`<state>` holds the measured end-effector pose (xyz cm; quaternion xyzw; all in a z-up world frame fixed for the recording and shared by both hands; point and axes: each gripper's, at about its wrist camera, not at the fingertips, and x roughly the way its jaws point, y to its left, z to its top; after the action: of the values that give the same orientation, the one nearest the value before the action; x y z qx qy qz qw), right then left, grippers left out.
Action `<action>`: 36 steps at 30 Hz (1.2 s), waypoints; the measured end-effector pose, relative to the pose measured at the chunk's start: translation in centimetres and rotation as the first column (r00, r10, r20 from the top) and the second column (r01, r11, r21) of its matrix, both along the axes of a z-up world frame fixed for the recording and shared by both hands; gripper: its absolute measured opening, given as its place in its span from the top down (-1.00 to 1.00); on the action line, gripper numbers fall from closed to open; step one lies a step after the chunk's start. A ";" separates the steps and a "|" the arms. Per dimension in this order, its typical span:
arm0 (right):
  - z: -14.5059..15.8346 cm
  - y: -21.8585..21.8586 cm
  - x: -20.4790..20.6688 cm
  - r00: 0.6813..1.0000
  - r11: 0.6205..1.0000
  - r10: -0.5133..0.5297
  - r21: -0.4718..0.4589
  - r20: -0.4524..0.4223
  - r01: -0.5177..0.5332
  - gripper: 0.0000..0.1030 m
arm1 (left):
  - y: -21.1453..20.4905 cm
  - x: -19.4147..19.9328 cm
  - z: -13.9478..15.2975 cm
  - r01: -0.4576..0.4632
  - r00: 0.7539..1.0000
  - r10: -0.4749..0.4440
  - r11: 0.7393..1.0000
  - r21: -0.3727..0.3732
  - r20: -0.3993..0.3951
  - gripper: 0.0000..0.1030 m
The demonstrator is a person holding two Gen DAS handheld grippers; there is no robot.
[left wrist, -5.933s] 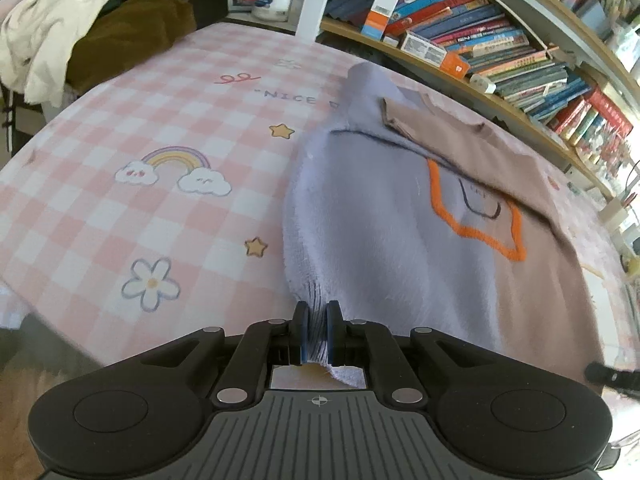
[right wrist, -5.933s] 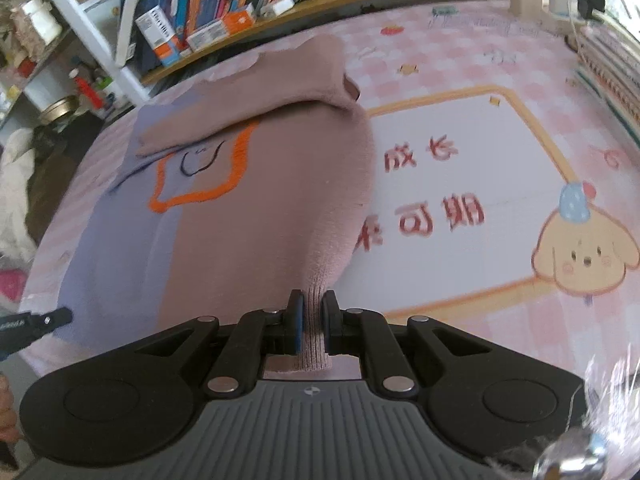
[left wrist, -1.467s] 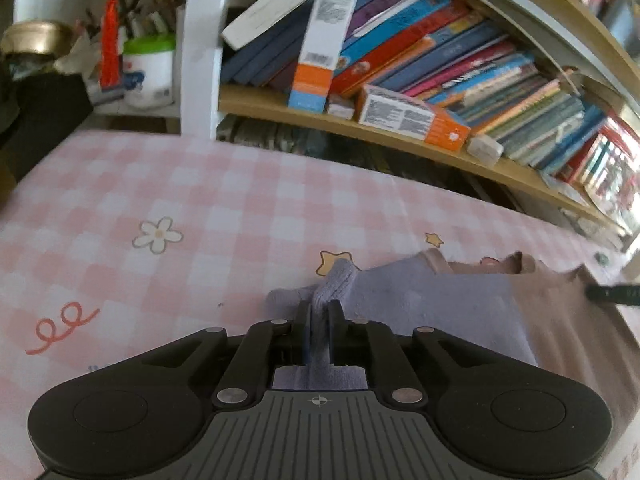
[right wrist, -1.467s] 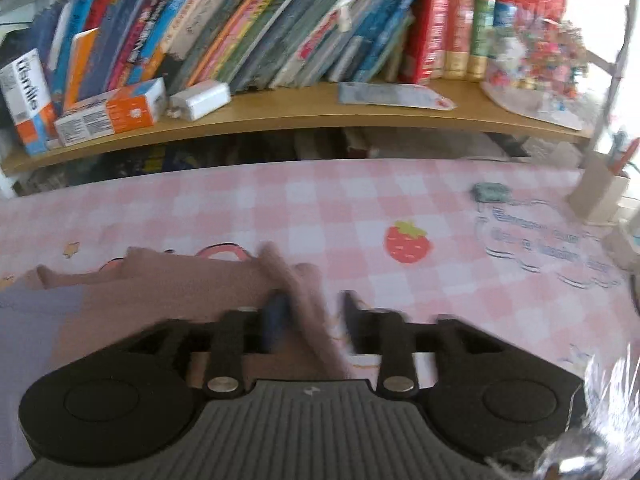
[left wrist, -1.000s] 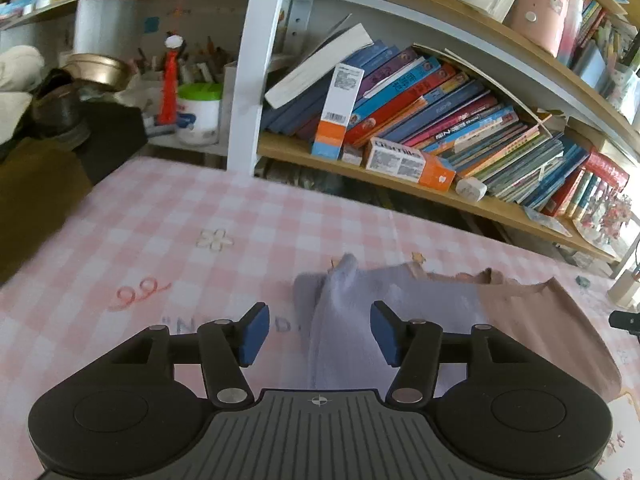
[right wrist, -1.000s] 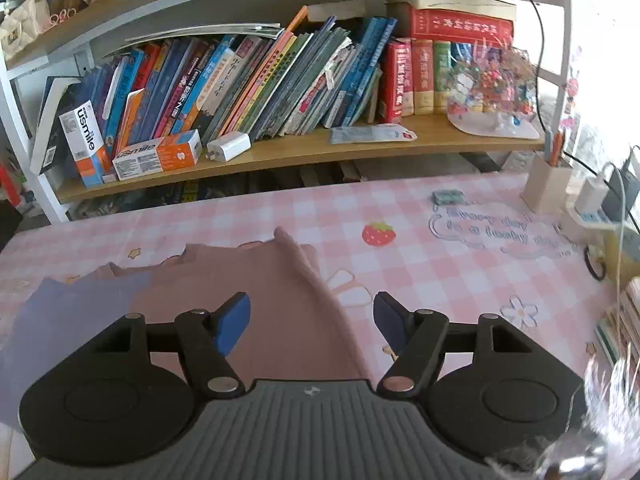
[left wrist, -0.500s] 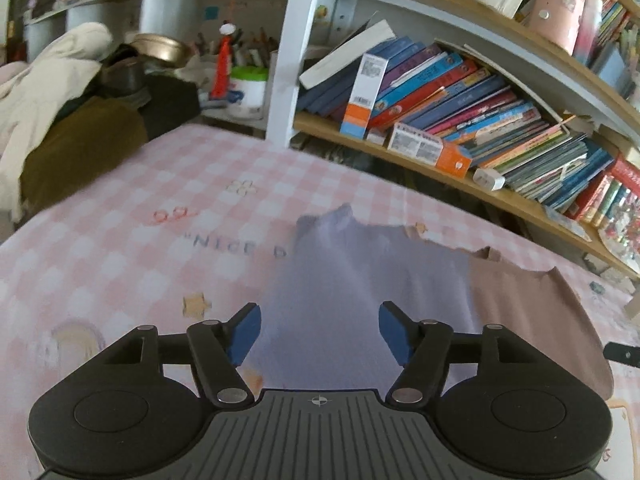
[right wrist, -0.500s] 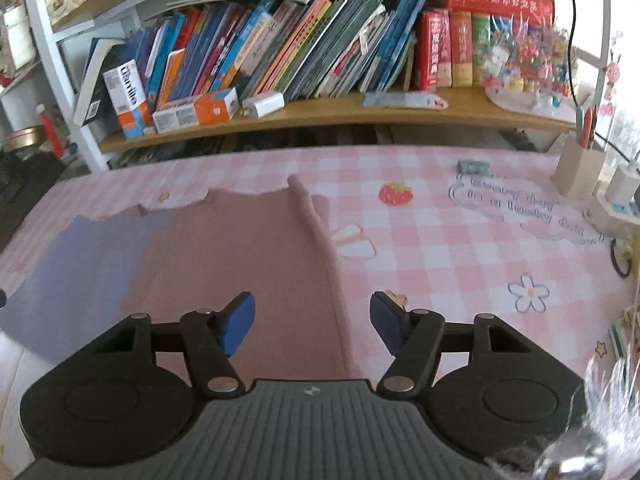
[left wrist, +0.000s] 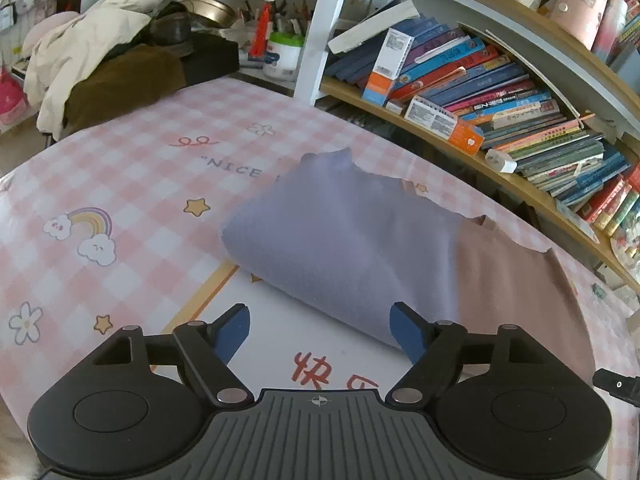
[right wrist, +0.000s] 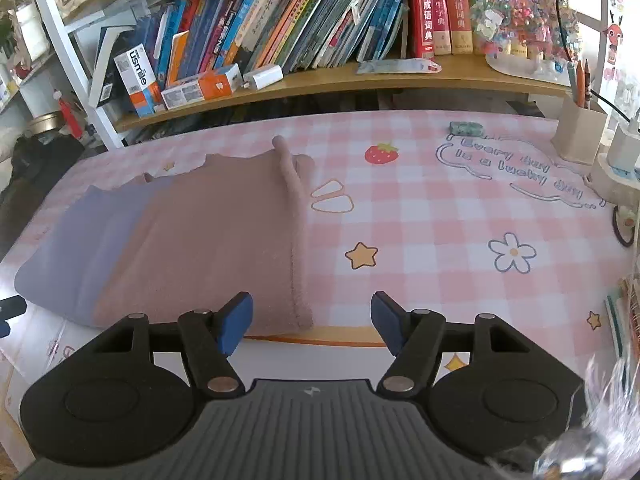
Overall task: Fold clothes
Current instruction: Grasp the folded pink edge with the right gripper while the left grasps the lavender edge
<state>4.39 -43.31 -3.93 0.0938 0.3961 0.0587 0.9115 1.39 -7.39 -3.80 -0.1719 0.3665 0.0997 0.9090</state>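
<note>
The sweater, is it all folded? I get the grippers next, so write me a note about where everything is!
Left gripper: open, holds nothing, just in front of the sweater's near edge.
Right gripper: open, holds nothing, at the brown end.
Sweater: flat on the pink checked tablecloth, folded in half, lilac part on the left, brown on the right.
Done: the fold is laid down and let go.
Left: perhaps one more fold to make it smaller.

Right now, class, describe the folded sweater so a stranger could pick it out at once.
Start at the bookshelf and drop to the pink checked tablecloth below it. The sweater lies folded flat there, left of the strawberry print. It is the only garment on the cloth, half lavender and half dusty brown.
</note>
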 end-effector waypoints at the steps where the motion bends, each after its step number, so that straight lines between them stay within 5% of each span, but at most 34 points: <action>1: 0.1 -0.1 0.0 1.000 1.000 -0.002 0.002 0.002 0.002 -0.24 | -0.1 0.0 0.0 0.000 1.000 0.000 1.000 -0.004 0.000 -0.54; 6: 0.2 -0.5 -0.1 1.000 0.999 -0.027 0.017 -0.001 0.027 -0.24 | 0.3 0.5 -0.3 0.005 1.000 -0.005 0.999 -0.032 -0.017 -0.54; 19: -1.0 1.2 0.4 0.996 0.996 -0.071 0.057 -0.056 0.074 -0.14 | 4.3 2.0 -3.5 -0.030 0.995 -0.001 0.952 -0.305 -0.102 -0.55; 25: -1.7 2.3 0.5 0.993 0.995 -0.078 0.058 -0.092 0.083 0.21 | 6.1 2.7 -4.1 -0.063 0.995 0.027 0.919 -0.390 -0.096 -0.54; 31: -2.2 2.7 0.5 0.988 0.992 -0.096 0.067 -0.121 0.105 0.35 | 8.0 3.5 -4.7 -0.143 0.989 0.103 0.854 -0.500 -0.106 -0.48; 33: -2.4 2.8 0.6 0.986 0.991 -0.100 0.074 -0.135 0.111 0.40 | 8.5 3.9 -4.9 -0.161 0.986 0.119 0.840 -0.518 -0.113 -0.33; 36: -2.5 3.1 0.6 0.984 0.990 -0.106 0.078 -0.142 0.117 0.48 | 8.7 4.5 -5.4 -0.166 0.985 0.111 0.838 -0.520 -0.136 0.28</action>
<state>4.96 -40.17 -6.44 0.1588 0.4492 0.0180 0.8790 5.85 1.30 -9.15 -0.4365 0.4114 0.0688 0.7972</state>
